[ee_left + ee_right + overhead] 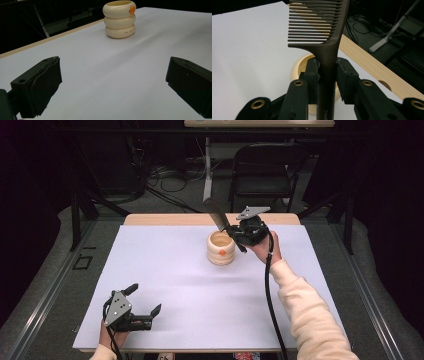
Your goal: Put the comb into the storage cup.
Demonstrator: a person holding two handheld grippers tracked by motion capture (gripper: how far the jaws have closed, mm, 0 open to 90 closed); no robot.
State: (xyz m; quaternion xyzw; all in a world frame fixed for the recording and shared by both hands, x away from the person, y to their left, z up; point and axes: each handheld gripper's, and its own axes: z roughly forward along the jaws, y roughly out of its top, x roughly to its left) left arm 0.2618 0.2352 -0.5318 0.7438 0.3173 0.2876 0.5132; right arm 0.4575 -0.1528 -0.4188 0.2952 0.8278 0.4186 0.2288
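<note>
A cream ribbed cup made of three stacked rings stands at the far middle of the white mat. My right gripper is shut on a dark comb, gripping its handle; the toothed end points up and left over the cup. In the right gripper view the comb rises between the pads, with the cup rim behind and below. My left gripper rests near the mat's front left, open and holding nothing. Its view looks across the mat to the cup, which bears an orange mark.
The wooden table edge runs along the far side of the mat. A black chair, a table leg and cables lie on the floor beyond. A black cable trails from the right gripper along the sleeve.
</note>
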